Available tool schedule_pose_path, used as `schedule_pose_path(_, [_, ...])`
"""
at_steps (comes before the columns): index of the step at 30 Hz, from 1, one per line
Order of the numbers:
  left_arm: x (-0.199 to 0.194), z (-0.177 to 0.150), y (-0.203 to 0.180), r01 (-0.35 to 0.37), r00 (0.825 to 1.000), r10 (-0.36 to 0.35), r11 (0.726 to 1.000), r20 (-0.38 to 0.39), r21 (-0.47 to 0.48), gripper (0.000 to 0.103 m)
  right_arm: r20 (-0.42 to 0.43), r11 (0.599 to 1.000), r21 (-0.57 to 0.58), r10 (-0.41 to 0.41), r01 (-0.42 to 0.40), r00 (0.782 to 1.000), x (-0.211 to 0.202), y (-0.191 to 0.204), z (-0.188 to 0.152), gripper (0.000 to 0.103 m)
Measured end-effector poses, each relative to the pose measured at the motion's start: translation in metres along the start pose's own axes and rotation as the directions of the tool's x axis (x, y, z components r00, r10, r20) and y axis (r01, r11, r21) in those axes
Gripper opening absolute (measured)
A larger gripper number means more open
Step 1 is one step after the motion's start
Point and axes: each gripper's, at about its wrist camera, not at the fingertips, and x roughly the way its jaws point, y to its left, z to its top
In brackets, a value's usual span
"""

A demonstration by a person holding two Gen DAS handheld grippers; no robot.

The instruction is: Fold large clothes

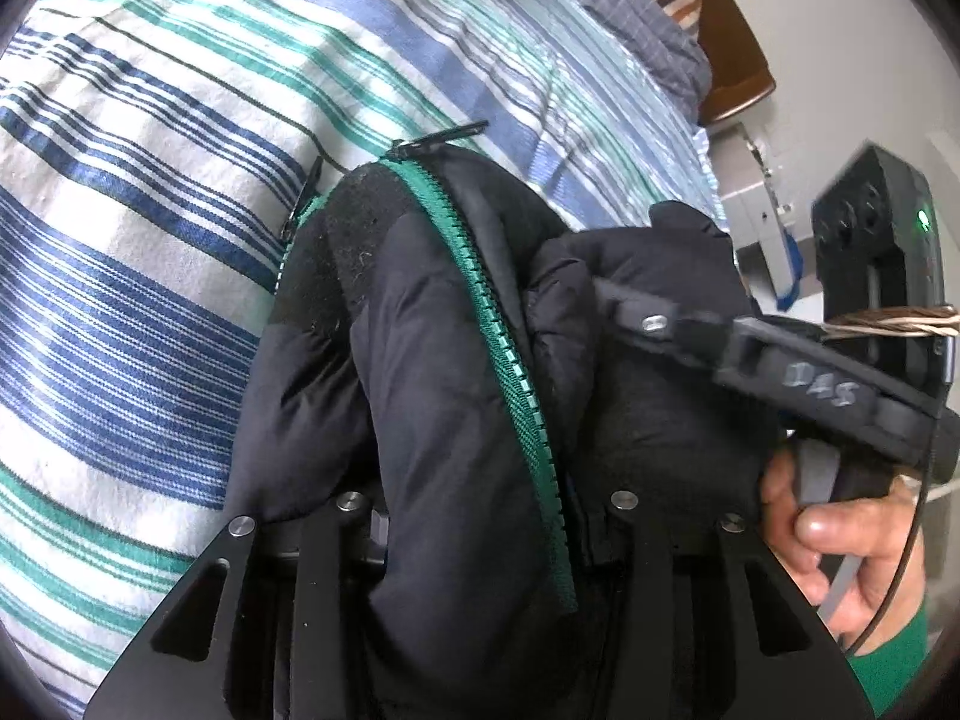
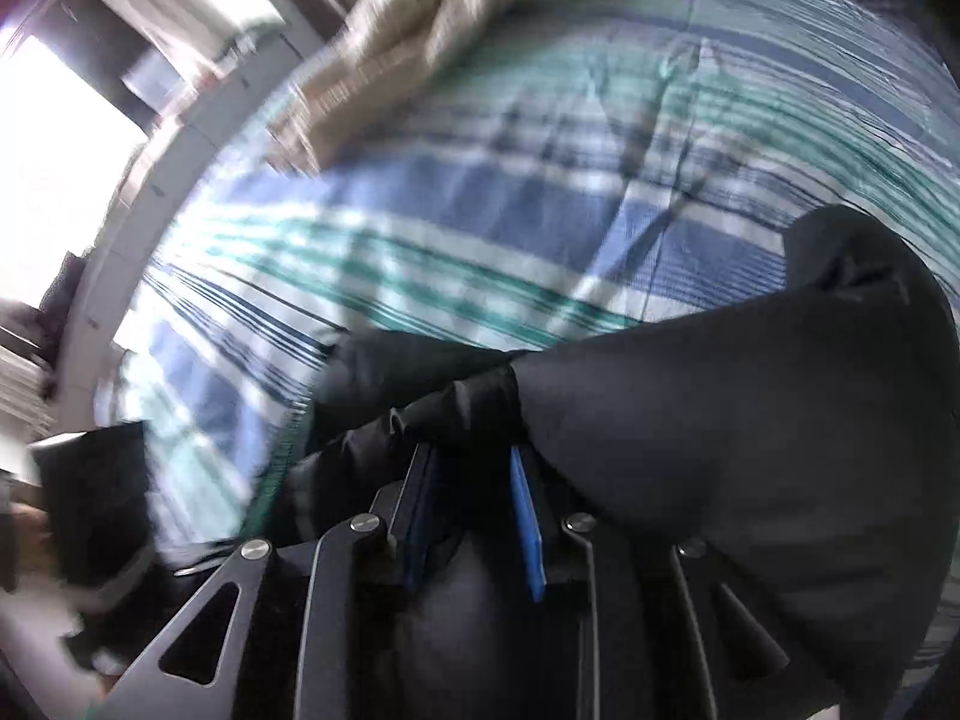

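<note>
Black puffer jacket (image 1: 420, 390) with green zipper (image 1: 504, 360) pinched by left claw (image 1: 480, 516) and right claw (image 2: 474, 480) above striped bed sheet (image 1: 150, 180).

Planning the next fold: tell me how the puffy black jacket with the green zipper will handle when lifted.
The puffy black jacket with the green zipper probably flops: it bulges and drapes around both grippers. Its padded folds suggest it is light for its bulk. The smooth shell looks slippery, so it may slide on the striped bedsheet.

Left wrist view is sharp and evenly lit by soft daylight, fisheye bending the edges into dark corners. Right wrist view smears with motion blur, and a window (image 2: 54, 138) blows out white at upper left.
</note>
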Motion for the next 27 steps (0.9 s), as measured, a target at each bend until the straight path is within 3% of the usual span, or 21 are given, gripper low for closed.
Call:
schedule_pose_path(3, [0.004,0.002,0.002,0.001,1.000,-0.001,1.000,-0.006,-0.008,0.042,-0.008,0.999,-0.023,-0.047,0.046,0.999,0.011,0.001,0.000,0.023])
schedule_pose_path(7, [0.002,0.002,0.004,0.007,1.000,-0.007,1.000,-0.007,-0.007,0.041,0.029,1.000,0.012,0.016,-0.016,0.999,0.008,-0.008,-0.006,0.023])
schedule_pose_path(12, [-0.002,0.001,0.000,0.006,1.000,-0.006,1.000,-0.003,0.012,0.042,0.100,0.998,-0.028,0.052,-0.049,0.994,-0.047,-0.006,-0.034,0.025])
schedule_pose_path(15, [-0.003,0.002,0.003,0.019,1.000,-0.019,1.000,-0.004,0.003,0.042,0.151,0.988,-0.139,0.092,-0.071,0.984,-0.094,0.002,-0.075,0.025])
schedule_pose_path(20, [-0.004,0.000,0.001,0.010,1.000,-0.010,1.000,0.002,0.013,0.042,0.216,0.966,-0.252,0.112,-0.055,0.970,-0.151,0.006,-0.183,0.025])
schedule_pose_path(24, [-0.003,-0.001,-0.004,0.004,1.000,-0.004,1.000,0.003,0.020,0.043,0.293,0.973,-0.230,0.089,-0.021,0.952,-0.159,-0.007,-0.239,0.025])
schedule_pose_path(27, [-0.001,-0.003,-0.011,-0.008,1.000,0.007,0.999,0.006,0.038,0.046,0.261,0.982,-0.187,0.064,-0.015,0.963,-0.125,-0.020,-0.245,0.025])
